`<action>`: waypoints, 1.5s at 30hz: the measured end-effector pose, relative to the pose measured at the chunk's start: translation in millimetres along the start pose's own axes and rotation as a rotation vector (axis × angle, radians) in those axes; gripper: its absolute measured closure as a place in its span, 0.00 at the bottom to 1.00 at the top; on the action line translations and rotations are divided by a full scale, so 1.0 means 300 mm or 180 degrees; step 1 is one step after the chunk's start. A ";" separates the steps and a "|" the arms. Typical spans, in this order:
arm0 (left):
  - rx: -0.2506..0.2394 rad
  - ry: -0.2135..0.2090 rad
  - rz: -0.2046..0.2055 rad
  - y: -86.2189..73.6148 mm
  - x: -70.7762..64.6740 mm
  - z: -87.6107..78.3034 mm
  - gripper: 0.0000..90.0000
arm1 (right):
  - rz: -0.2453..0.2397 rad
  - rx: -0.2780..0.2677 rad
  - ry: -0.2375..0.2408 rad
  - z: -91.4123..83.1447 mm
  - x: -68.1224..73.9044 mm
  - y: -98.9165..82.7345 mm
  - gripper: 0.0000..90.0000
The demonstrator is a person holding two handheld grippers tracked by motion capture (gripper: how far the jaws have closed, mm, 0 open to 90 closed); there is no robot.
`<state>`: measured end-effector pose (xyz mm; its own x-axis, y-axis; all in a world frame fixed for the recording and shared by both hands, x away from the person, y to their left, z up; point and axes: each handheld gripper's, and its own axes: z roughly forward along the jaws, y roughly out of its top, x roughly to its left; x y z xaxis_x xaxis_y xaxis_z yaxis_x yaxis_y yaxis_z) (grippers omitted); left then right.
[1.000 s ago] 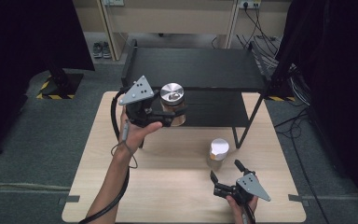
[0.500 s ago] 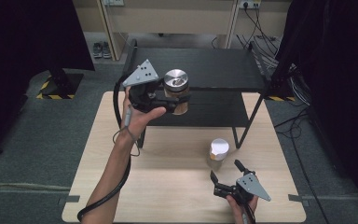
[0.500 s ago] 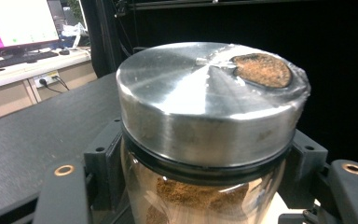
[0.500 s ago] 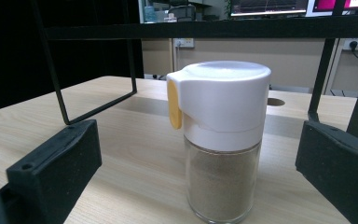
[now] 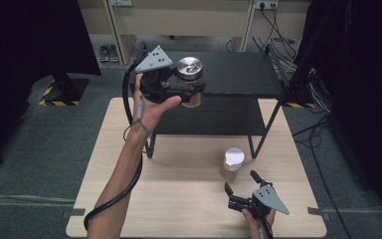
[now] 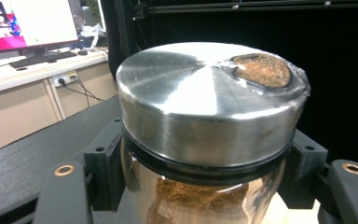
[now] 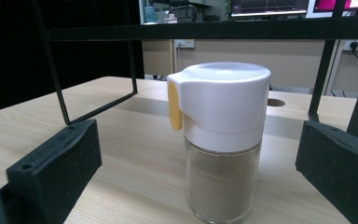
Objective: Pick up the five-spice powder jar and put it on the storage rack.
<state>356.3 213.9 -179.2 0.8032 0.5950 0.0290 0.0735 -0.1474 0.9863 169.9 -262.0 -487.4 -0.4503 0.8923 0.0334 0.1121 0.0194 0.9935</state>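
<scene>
A glass jar with a silver metal lid [image 5: 189, 74] and brown powder inside hangs in the air over the front of the black shelf's top level [image 5: 243, 74]. My left gripper [image 5: 191, 92] is shut on the jar's glass body just under the lid [image 6: 205, 102]. On the wooden table [image 5: 179, 184] stands a glass shaker with a white cap [image 5: 233, 160] and a yellow tab [image 7: 220, 140], upright and filled with tan powder. My right gripper [image 5: 238, 191] rests low at the table's front right, open, its jaws pointing at the shaker from a short way off.
The black two-level shelf stands on thin legs [image 5: 263, 134] at the table's far half; its lower level [image 5: 214, 117] lies under the held jar. The person's left forearm [image 5: 124, 174] crosses the table's left side. Grey floor and dark curtains surround the table.
My left gripper has lifted the jar up and toward the far side, from beside the shelf's lower level to above its top level. The right gripper and the shaker have kept still.
</scene>
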 end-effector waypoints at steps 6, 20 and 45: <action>-0.0004 0.0106 -0.0045 0.016 0.008 0.026 0.34 | 0.0000 0.0007 0.0001 0.000 0.000 0.000 0.00; 0.0002 0.0489 -0.0215 0.030 0.029 0.093 0.34 | 0.0003 0.0010 0.0022 0.001 -0.002 0.002 0.00; -0.0013 0.0741 -0.0297 -0.001 0.017 0.158 0.34 | -0.0008 0.0018 0.0056 0.001 -0.002 0.003 0.00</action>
<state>388.5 179.4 -187.2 0.6351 0.7720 -0.0260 0.1381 -0.0804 0.9872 170.5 -262.4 -486.5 -0.4660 0.8842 0.0329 0.1161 0.0243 0.9929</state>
